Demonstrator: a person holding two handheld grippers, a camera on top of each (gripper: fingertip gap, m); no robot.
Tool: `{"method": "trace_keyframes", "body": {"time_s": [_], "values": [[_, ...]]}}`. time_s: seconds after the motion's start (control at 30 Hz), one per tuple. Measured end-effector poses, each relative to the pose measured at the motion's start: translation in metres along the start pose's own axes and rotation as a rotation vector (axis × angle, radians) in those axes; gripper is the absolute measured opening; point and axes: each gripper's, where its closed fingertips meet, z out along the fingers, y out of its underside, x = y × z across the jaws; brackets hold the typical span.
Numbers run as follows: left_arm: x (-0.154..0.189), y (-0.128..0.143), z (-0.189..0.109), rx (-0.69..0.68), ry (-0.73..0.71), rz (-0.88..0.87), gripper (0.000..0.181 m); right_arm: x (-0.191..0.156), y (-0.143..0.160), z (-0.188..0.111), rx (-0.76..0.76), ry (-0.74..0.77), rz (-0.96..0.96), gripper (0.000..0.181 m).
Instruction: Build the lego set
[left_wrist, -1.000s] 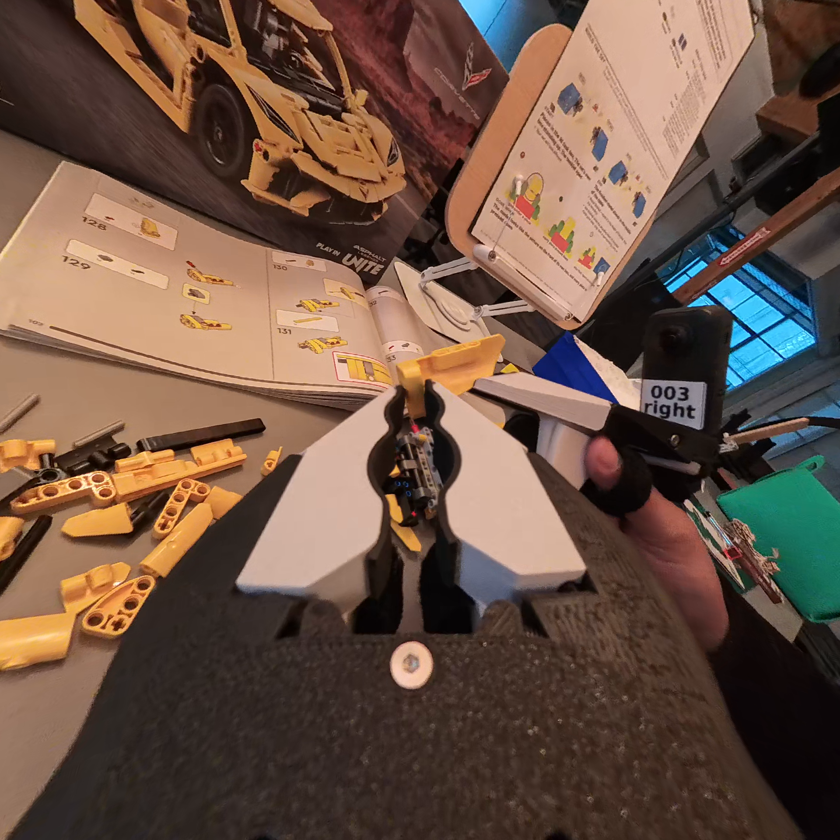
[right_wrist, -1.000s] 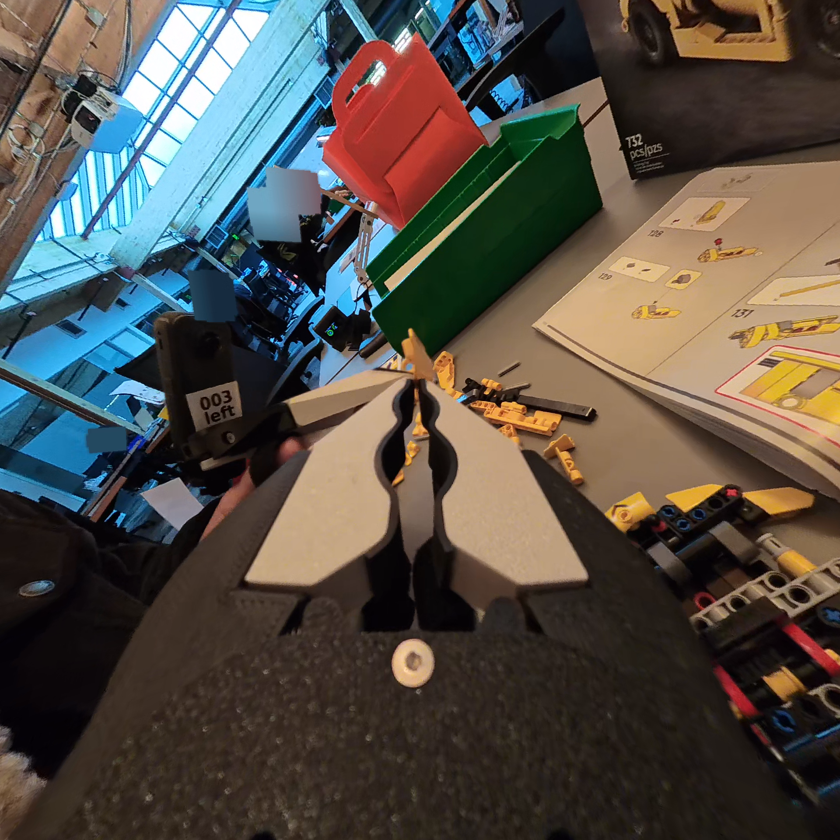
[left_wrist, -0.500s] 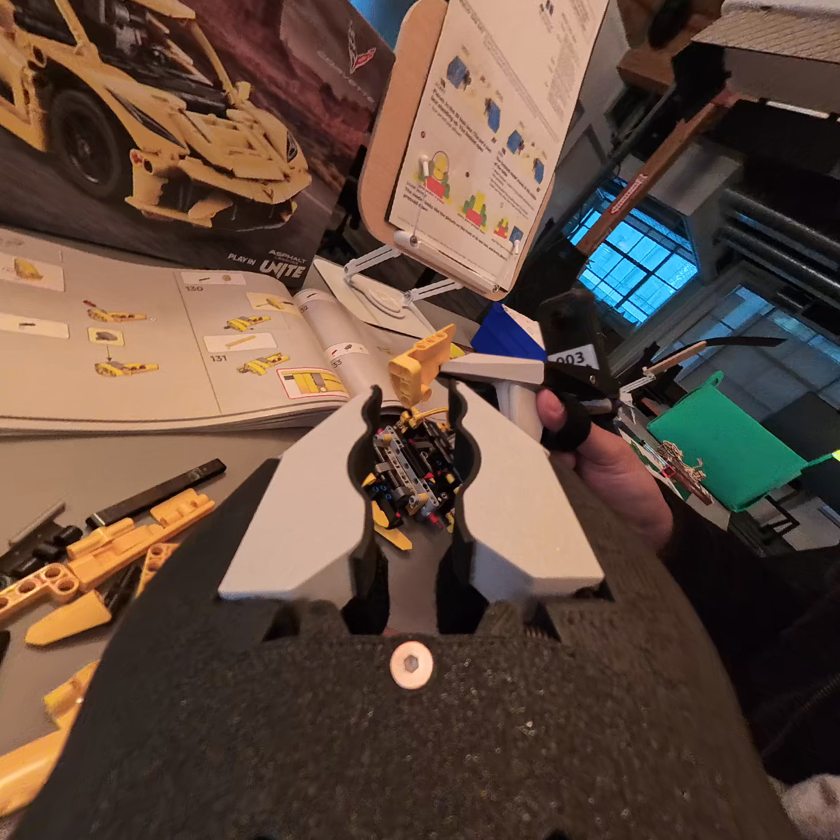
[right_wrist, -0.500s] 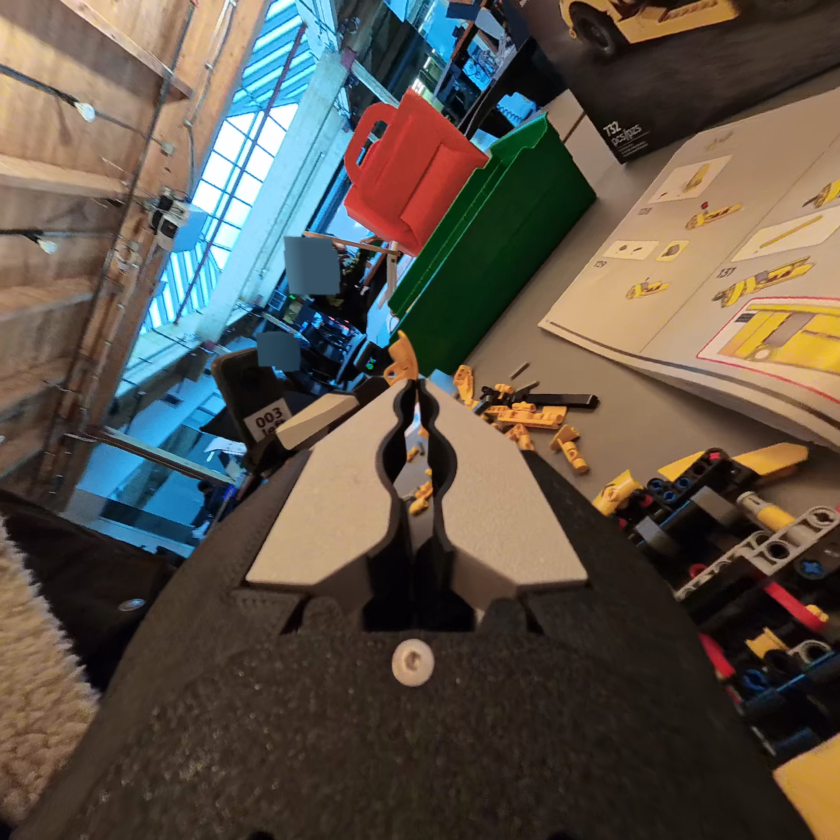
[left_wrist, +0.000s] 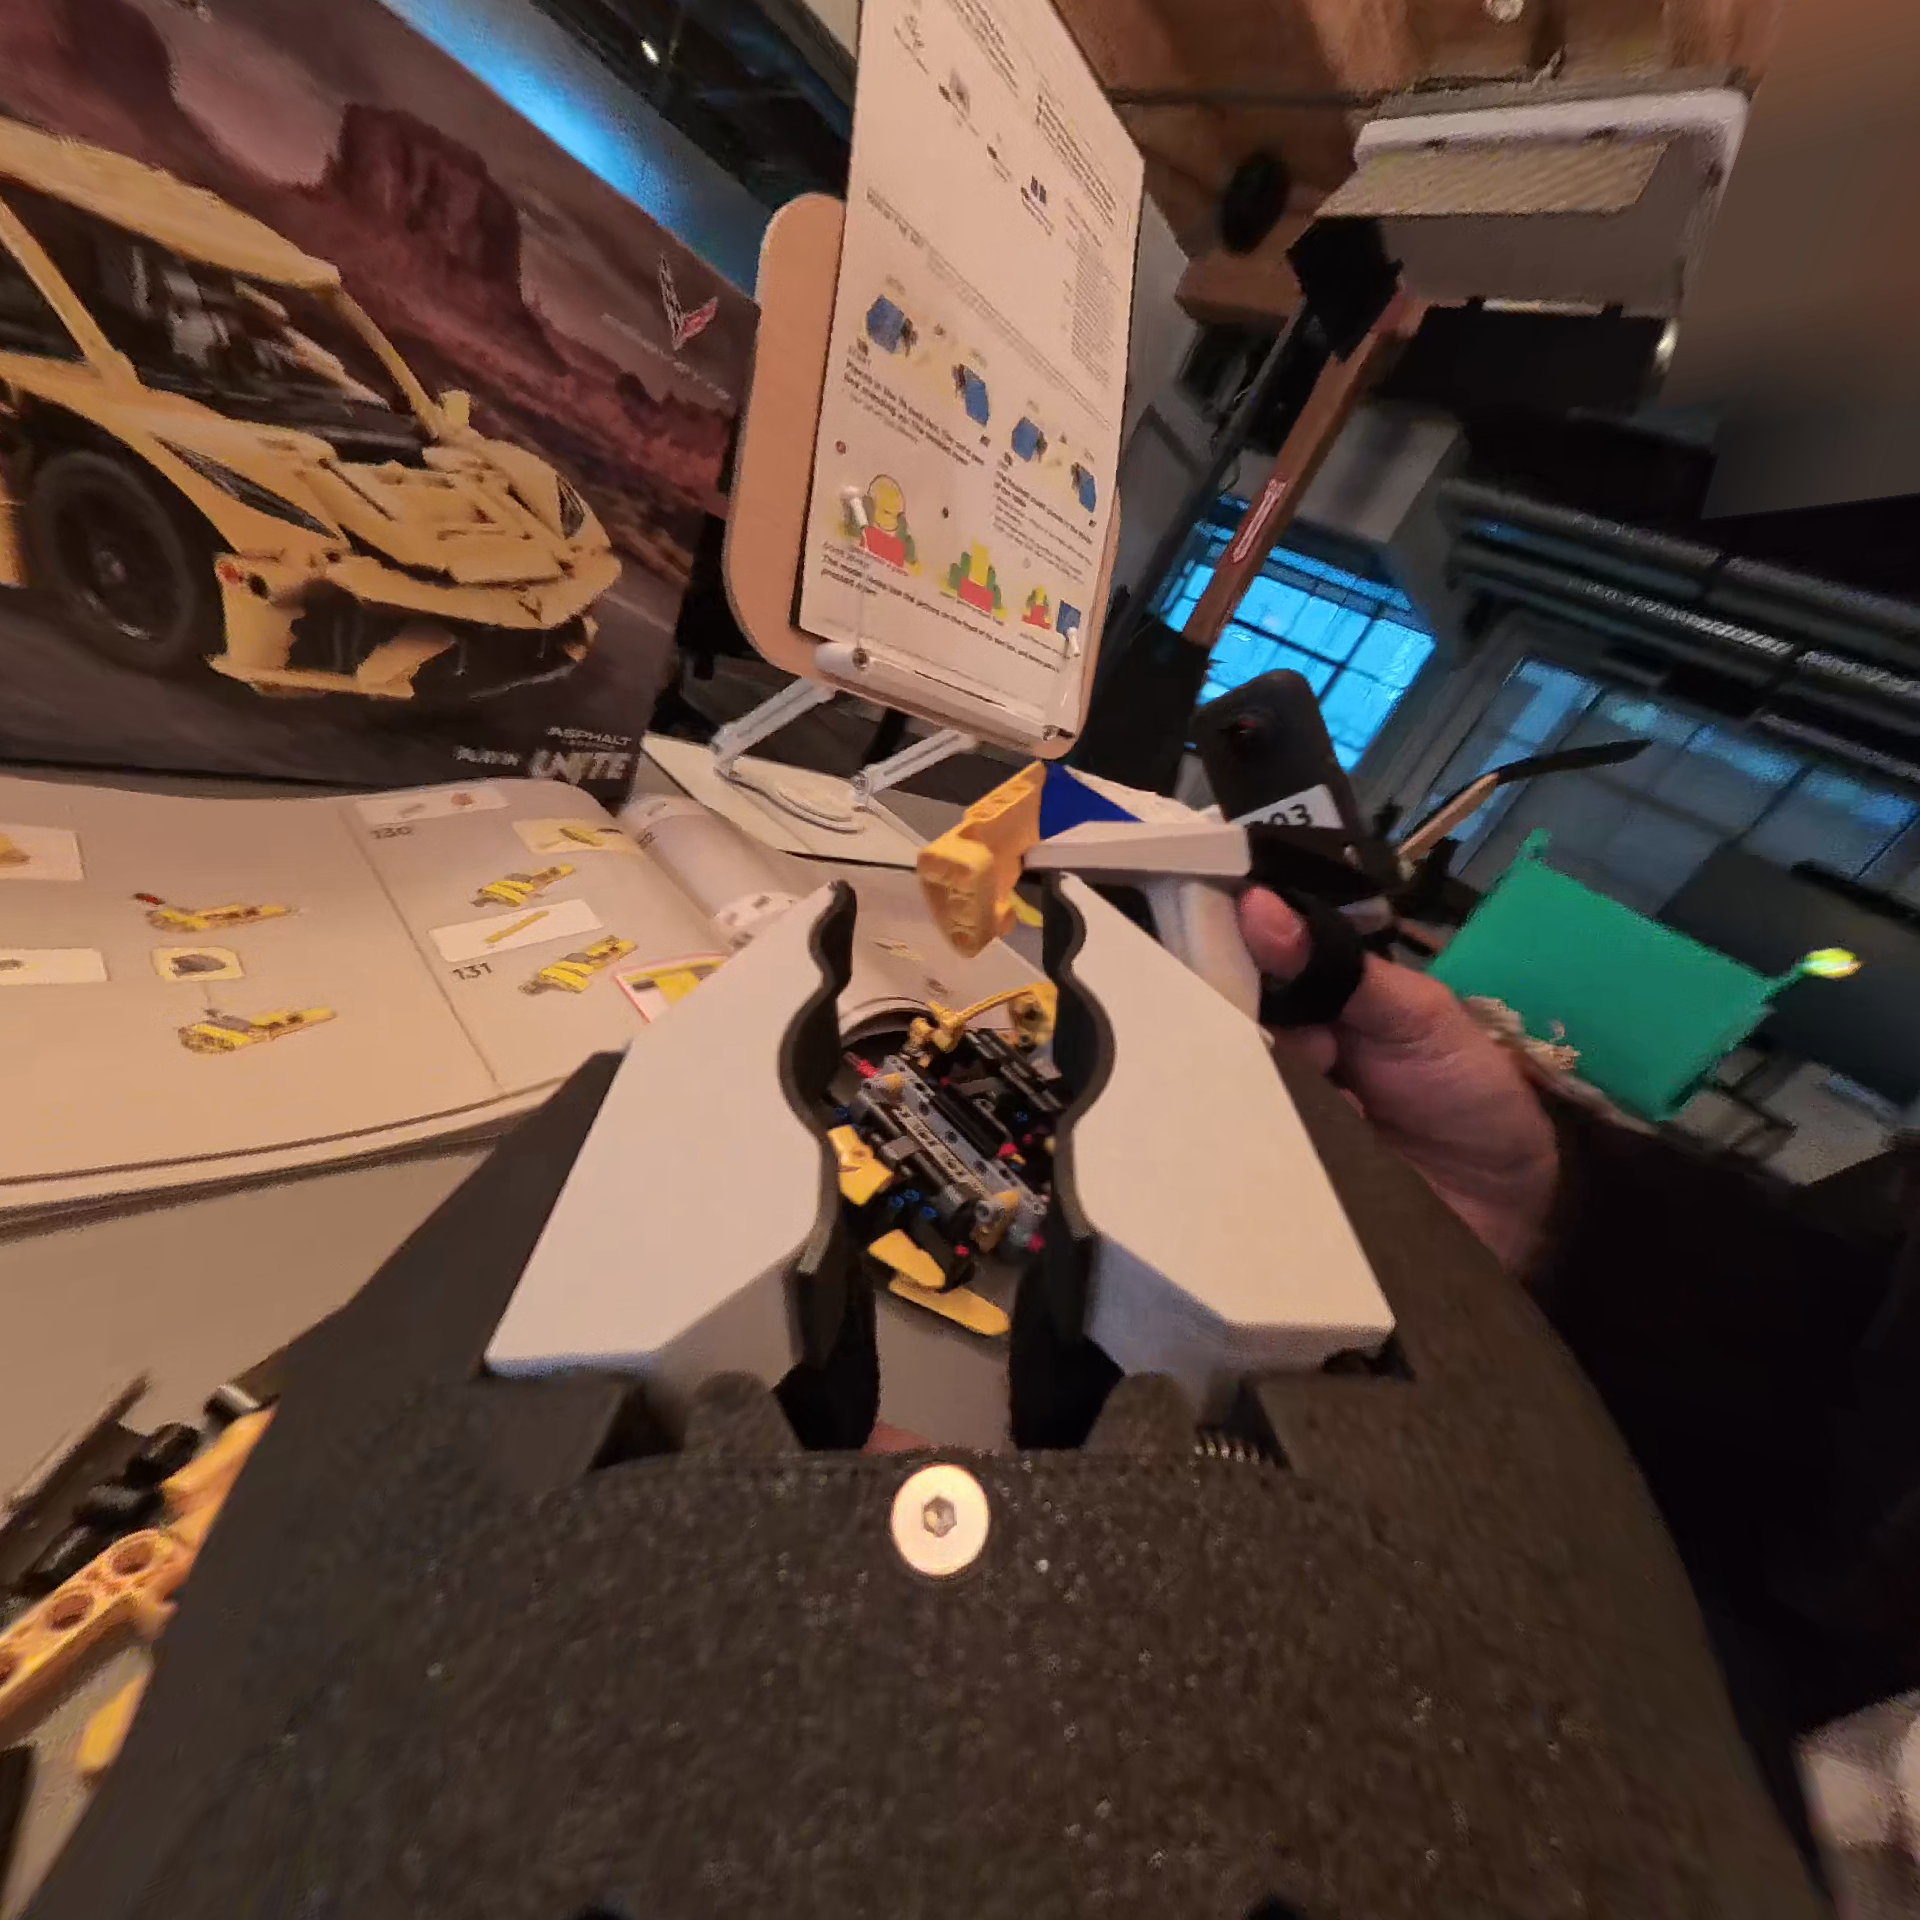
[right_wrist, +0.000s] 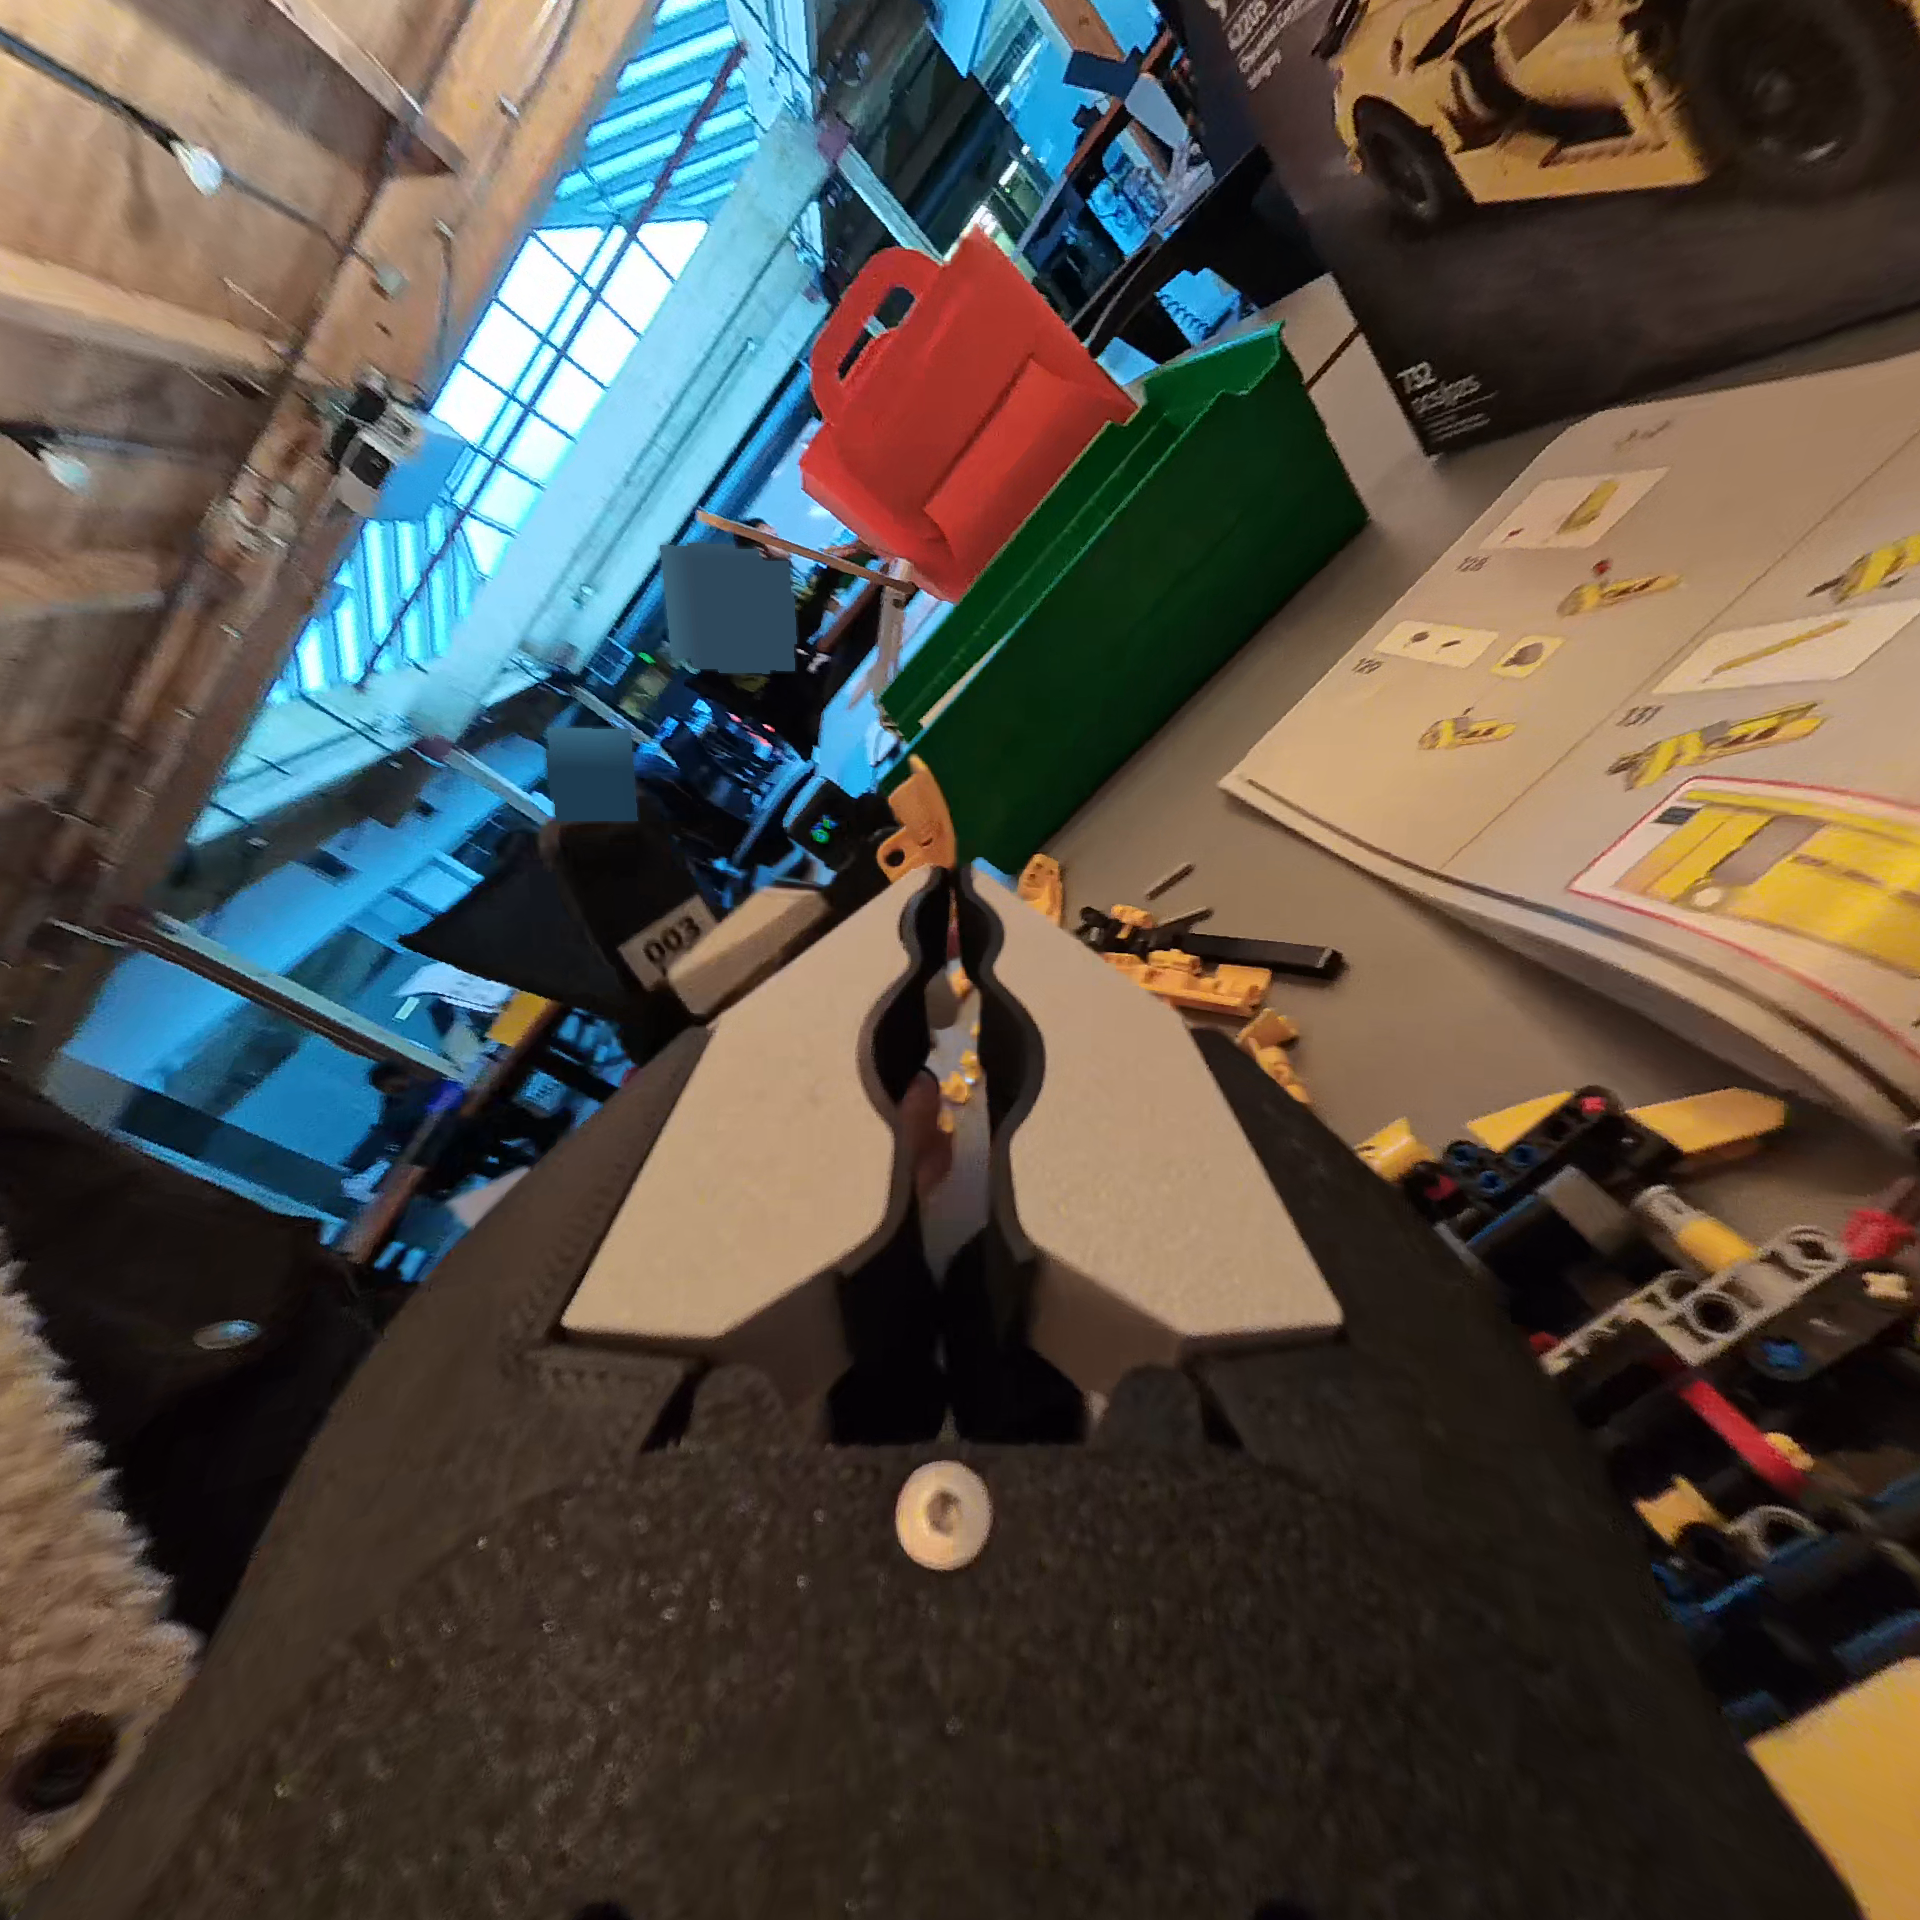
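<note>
- Two grippers are at work: the right gripper (right_wrist: 954, 883) pinches a small yellow panel piece (right_wrist: 916, 821) at its very tips, while the left gripper (left_wrist: 945, 904) has its fingers spread with nothing between them.
- In the left wrist view the yellow panel piece (left_wrist: 977, 868) hangs in the air just past the left fingertips, above the table, not touching them.
- Below, seen through the left gap, the part-built car chassis (left_wrist: 951, 1132) lies on the grey table (left_wrist: 208, 1278), just beside the open instruction booklet (left_wrist: 312, 966).
- My judgement: the step is carrying this panel to its seat on the chassis, with much of the build left, since loose yellow pieces (right_wrist: 1195, 977) lie scattered near the green bin (right_wrist: 1122, 623).
- To do it well, I would turn the panel so its pin holes face the matching pins, line it up squarely, then press straight, not at a slant.
- The pinch is shallow, at one edge only, so the piece could twist or pop free under pressure; the free gripper should steady the chassis first.
- Pose: the right gripper reaches across from the right side, held level by a hand (left_wrist: 1413, 1060) wrapped on its handle.
- The left gripper is raised and tipped down toward the chassis, well above the table.
</note>
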Motion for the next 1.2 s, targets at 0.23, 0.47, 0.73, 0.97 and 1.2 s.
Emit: {"method": "trace_keyframes", "body": {"time_s": [0.23, 0.47, 0.73, 0.97, 1.2], "values": [[0.017, 0.002, 0.003, -0.016, 0.116, -0.045, 0.038, -0.004, -0.004, -0.005, 0.033, -0.096, -0.027, 0.000], [0.026, 0.004, 0.005, -0.023, 0.155, -0.035, 0.038, -0.028, 0.003, -0.003, 0.013, -0.189, -0.155, 0.000], [0.030, -0.002, 0.002, 0.016, 0.175, -0.033, 0.034, -0.029, 0.012, 0.001, -0.015, -0.178, -0.196, 0.000], [0.029, -0.003, 0.001, 0.023, 0.178, -0.027, 0.017, -0.033, 0.011, 0.001, -0.008, -0.217, -0.156, 0.000], [0.023, 0.004, 0.001, -0.051, 0.203, -0.189, 0.017, -0.028, 0.013, 0.002, -0.024, -0.225, -0.123, 0.002]]}}
